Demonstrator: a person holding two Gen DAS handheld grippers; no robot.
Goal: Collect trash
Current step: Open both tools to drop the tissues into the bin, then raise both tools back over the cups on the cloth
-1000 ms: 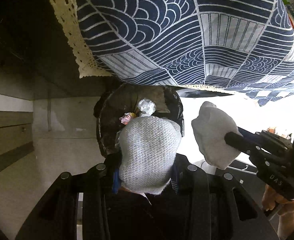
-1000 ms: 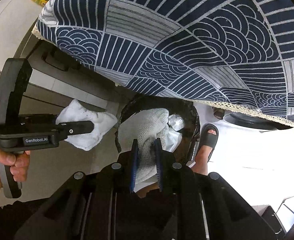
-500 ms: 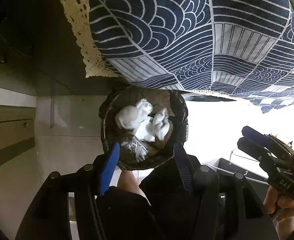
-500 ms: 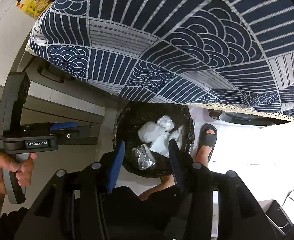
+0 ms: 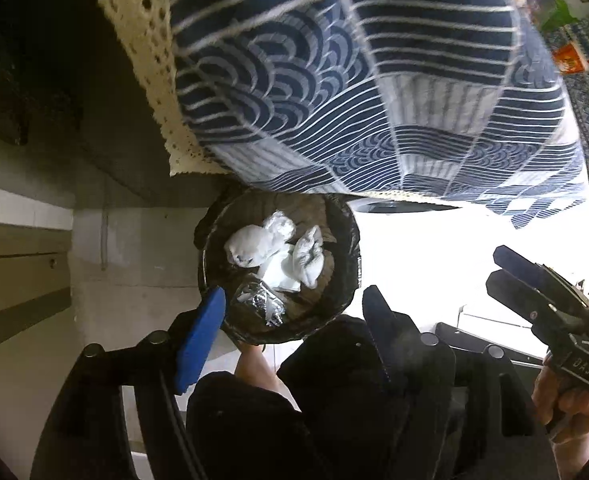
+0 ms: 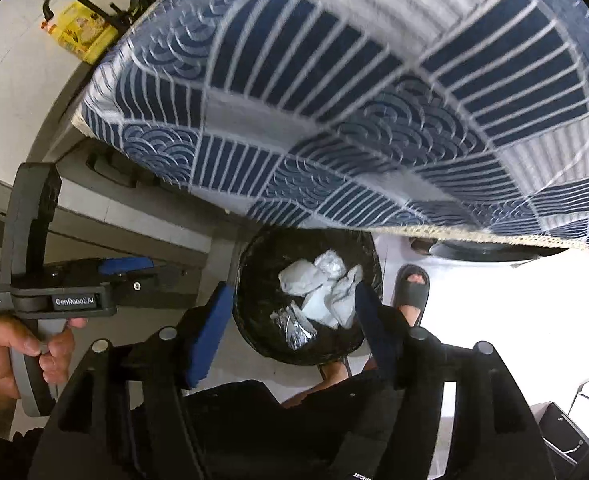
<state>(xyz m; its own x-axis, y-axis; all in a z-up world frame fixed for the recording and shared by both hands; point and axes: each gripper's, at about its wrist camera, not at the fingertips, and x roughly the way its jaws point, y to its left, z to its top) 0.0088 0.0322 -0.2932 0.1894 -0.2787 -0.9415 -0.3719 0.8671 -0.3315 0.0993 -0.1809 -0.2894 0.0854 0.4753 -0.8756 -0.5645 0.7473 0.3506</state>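
A round black-lined trash bin point(image 5: 346, 280) stands on the floor below the table edge; it also shows in the right wrist view point(image 6: 254, 320). Inside lie white crumpled cloths point(image 5: 254, 244) point(image 6: 336, 300) and a foil wrapper point(image 5: 258, 304) point(image 6: 294, 326). My left gripper point(image 5: 294, 320) is open and empty above the bin's near rim. My right gripper point(image 6: 290, 328) is open and empty above the bin too. The right gripper shows from the side in the left wrist view point(image 5: 534, 288), and the left gripper in the right wrist view point(image 6: 134, 276).
A navy and white patterned tablecloth point(image 5: 374, 100) point(image 6: 354, 120) with a lace edge hangs over the bin. A sandalled foot point(image 6: 412, 292) stands right of the bin. A yellow bottle point(image 6: 82, 32) lies on the floor at far left. Grey cabinet fronts point(image 5: 22, 272) are to the left.
Both grippers held white cloths a second ago and have opened; the cloths now lie in the bin. Both grippers have since lifted up and back from the bin.
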